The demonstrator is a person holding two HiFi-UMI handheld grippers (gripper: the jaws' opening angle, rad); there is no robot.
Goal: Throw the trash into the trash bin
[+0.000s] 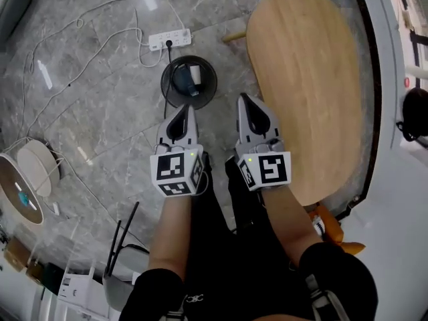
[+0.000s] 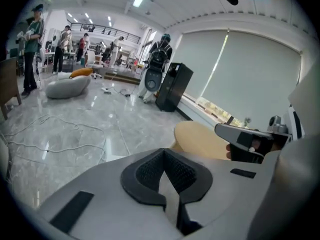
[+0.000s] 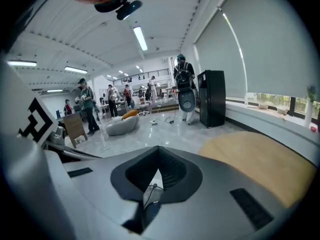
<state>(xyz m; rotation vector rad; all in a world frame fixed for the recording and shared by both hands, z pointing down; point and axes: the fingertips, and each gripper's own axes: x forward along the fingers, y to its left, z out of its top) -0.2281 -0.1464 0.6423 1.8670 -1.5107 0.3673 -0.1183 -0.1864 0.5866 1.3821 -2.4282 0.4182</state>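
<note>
A round black trash bin (image 1: 188, 80) stands on the marble floor, with a dark blue piece (image 1: 183, 79) and a white piece (image 1: 195, 74) of trash inside. My left gripper (image 1: 182, 110) hovers just in front of the bin, its jaws shut with nothing between them. My right gripper (image 1: 247, 101) is held beside it, level with the table's left edge, also shut and empty. In the left gripper view the jaws (image 2: 165, 173) meet over open floor, and the right gripper (image 2: 250, 141) shows at the right. The right gripper view (image 3: 156, 178) shows closed jaws too.
A light wooden oval table (image 1: 307, 79) fills the right side. A white power strip (image 1: 169, 40) and cables (image 1: 100, 42) lie on the floor behind the bin. Several people, a grey beanbag (image 2: 67, 88) and a black cabinet (image 2: 172, 86) stand far off.
</note>
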